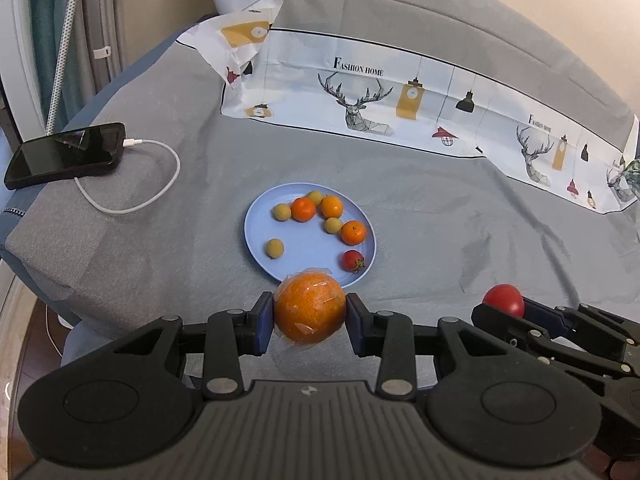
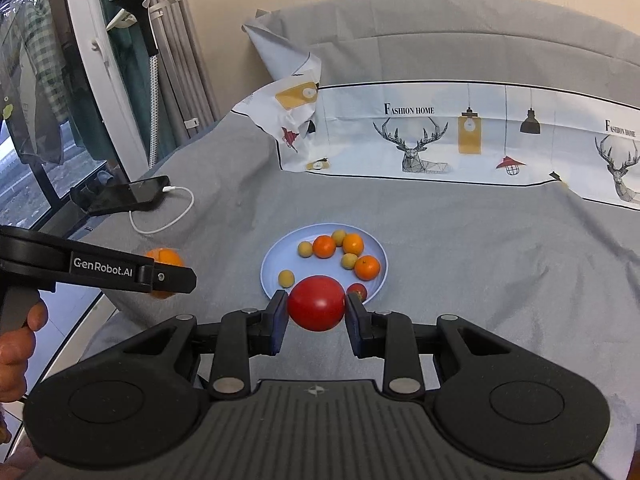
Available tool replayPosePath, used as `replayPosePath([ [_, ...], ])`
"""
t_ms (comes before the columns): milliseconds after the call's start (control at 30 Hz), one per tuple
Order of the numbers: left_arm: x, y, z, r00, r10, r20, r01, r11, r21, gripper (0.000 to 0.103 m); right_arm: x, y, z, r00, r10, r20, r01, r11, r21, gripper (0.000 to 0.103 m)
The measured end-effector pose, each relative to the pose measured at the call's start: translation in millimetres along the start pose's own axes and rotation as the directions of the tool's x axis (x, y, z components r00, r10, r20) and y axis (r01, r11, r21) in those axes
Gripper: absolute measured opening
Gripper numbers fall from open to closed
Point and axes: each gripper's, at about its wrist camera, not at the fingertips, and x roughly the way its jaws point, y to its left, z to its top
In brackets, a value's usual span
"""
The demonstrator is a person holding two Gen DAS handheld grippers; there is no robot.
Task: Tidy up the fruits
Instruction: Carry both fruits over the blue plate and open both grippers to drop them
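A light blue plate (image 1: 256,228) lies on the grey bedspread; it also shows in the right wrist view (image 2: 276,264). It holds three small oranges, several yellow-green round fruits and a small red tomato (image 1: 353,261). My left gripper (image 1: 310,314) is shut on a large plastic-wrapped orange (image 1: 310,310), held above the plate's near rim. My right gripper (image 2: 317,304) is shut on a big red tomato (image 2: 317,303), near the plate's front edge. The tomato also shows in the left wrist view (image 1: 503,299), and the wrapped orange in the right wrist view (image 2: 166,258).
A black phone (image 1: 66,154) on a white charging cable (image 1: 160,176) lies on the bed's left edge. A printed cloth with deer and lamps (image 1: 400,100) lies behind the plate. A garment steamer (image 2: 140,20) and window stand at the left.
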Motion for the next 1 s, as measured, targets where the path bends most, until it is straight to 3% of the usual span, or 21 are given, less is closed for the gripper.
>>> replayPosePath([
  [567, 26, 8, 20, 0.999, 0.030, -0.024, -0.031, 0.999, -0.022, 0.041, 22, -5, 5, 1.000, -0.018, -0.010, 0.018, 1.000, -0.006, 0.032],
  [1000, 98, 6, 57, 0.994, 0.057, -0.098, -0.058, 0.998, -0.005, 0.041, 98, -21, 22, 0.996, -0.027, -0.083, 0.028, 1.000, 0.013, 0.032],
])
